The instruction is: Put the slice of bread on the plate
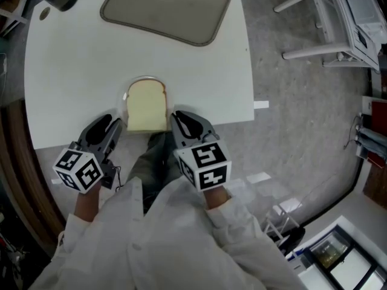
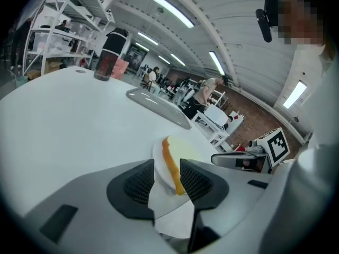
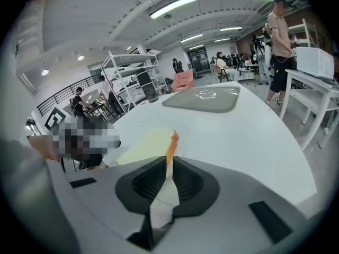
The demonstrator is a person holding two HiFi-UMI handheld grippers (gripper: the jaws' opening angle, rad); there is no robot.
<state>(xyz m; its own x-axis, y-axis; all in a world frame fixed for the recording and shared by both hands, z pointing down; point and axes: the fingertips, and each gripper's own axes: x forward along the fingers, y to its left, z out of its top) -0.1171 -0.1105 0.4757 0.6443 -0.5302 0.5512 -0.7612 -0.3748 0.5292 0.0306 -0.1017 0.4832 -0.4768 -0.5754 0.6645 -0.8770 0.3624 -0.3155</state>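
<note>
At the near edge of the white worktop (image 1: 72, 71), the slice of bread (image 1: 146, 107) is lying flat on the plate (image 1: 145, 78), whose rim is peeking out at the slice's 12 o'clock. The left tool (image 1: 116, 124) is sitting at the slice's 8 o'clock, its jaws standing apart around the crust edge without pressing it. The right tool (image 1: 175, 121), at 4 o'clock, is pinching the opposite crust edge in nearly closed jaws. A grey tray (image 1: 166, 8) is resting well apart at 12 o'clock.

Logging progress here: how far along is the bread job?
Done: the slice of bread lies on the plate. In hand: the right gripper pinches its crust; the left gripper stands open around its edge. Left: release, withdraw both.
</note>
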